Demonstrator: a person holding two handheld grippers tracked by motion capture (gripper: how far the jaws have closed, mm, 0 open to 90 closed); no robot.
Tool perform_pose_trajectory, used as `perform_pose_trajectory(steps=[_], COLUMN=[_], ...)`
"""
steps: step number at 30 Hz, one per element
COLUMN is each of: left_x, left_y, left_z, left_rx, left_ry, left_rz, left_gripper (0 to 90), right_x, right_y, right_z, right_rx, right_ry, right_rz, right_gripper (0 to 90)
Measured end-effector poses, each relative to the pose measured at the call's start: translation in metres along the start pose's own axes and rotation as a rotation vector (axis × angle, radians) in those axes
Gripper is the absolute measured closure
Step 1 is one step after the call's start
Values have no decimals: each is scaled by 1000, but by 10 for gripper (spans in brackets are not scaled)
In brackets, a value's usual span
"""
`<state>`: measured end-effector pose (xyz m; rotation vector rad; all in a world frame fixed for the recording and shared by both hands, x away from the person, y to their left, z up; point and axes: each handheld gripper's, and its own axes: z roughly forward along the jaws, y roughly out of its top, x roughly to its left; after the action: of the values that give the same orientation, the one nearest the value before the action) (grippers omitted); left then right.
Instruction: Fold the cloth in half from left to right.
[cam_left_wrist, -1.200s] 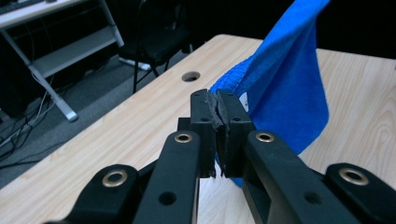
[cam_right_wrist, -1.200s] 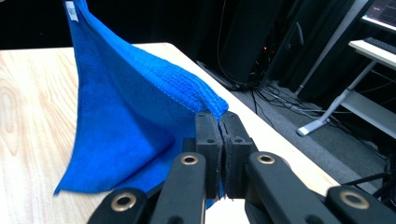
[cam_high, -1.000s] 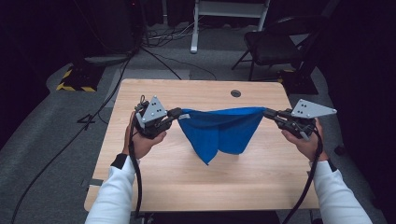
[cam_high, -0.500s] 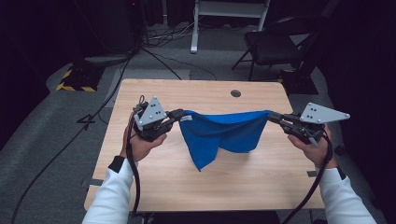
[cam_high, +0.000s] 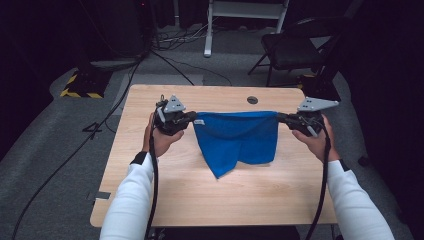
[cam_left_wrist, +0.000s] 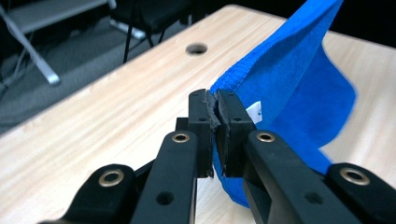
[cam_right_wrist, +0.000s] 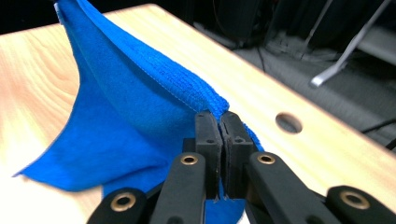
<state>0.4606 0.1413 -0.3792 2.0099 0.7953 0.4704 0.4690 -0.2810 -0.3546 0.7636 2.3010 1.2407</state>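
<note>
A blue cloth (cam_high: 237, 140) hangs stretched between my two grippers above the wooden table (cam_high: 210, 200). Its top edge runs almost straight from hand to hand, and its lower part sags to a point toward the table. My left gripper (cam_high: 194, 116) is shut on the cloth's left top corner (cam_left_wrist: 224, 93), beside a small white tag (cam_left_wrist: 254, 111). My right gripper (cam_high: 278, 117) is shut on the right top corner (cam_right_wrist: 212, 100). In both gripper views the black jaws press together with blue fabric pinched between them.
A round cable hole (cam_high: 252, 100) lies in the table near its far edge. Beyond the table stand a black chair (cam_high: 295, 50) and a white frame (cam_high: 240, 15) on grey floor. Cables (cam_high: 75, 150) run across the floor at the left.
Both hands moved apart and lower, pulling the cloth's top edge taut and straight. The cloth spread wider, and its hanging folds opened out.
</note>
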Motion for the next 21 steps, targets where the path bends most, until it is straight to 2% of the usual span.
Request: perform_pose_trajectory(steps=[2,5,11,14,16,19,21], left_x=[7,15,25,28,29,29,29], left_y=[-6,-15,-27,-29,-30,-30,-29], left_z=[15,37,73,86,93,99,101], left_rx=[23,59,127,164,187,202,203], left_ry=[7,21,70,114,154,201,241], left_rz=[-29,-62,-103,-104,-118,-123,-144], left_gripper=[839,818,791,763,699,631,543], right_x=[-8,-18,-30,-36,-39,-41,-41], right_y=[-4,-11,-24,-30,-33,-35,-35], right_z=[17,40,79,93,102,112,118], right_rx=[41,89,179,210,232,241,249], right_ry=[-12,-5,-30,-48,-68,-96,-124], right_rz=[11,45,73,94,96,106,104], right_gripper=[876,875,873,868,856,803,705])
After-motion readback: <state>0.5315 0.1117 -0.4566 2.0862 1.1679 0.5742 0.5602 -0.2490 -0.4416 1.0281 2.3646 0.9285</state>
